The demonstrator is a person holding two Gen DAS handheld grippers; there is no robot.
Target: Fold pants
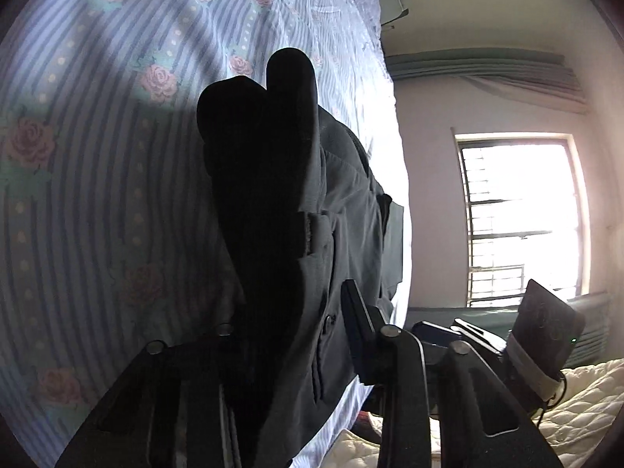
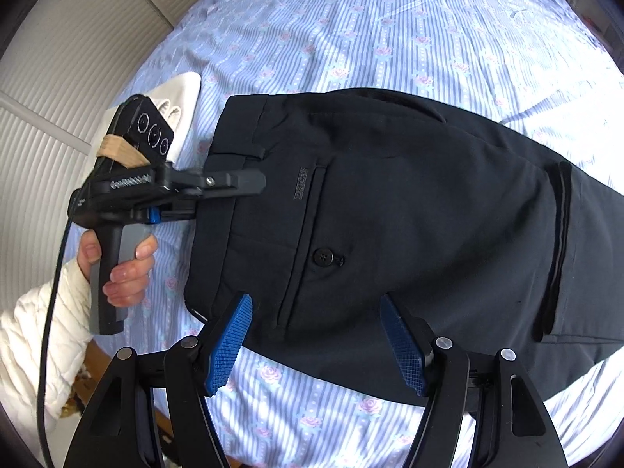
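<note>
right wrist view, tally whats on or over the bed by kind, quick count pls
Black dress pants lying on the blue striped rose-print bedsheet: 1
White folded cloth beside the waistband: 1
Handheld two-finger grippers: 2, the left gripper clamped on the waistband, the right gripper open over the pants' near edge
Total: 4

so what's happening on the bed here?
A person is folding black dress pants on a striped floral bedsheet. The left tool is clamped on the waistband edge, while the right tool hovers open over the seat near the buttoned back pocket. The pants look already doubled leg-over-leg.
</note>
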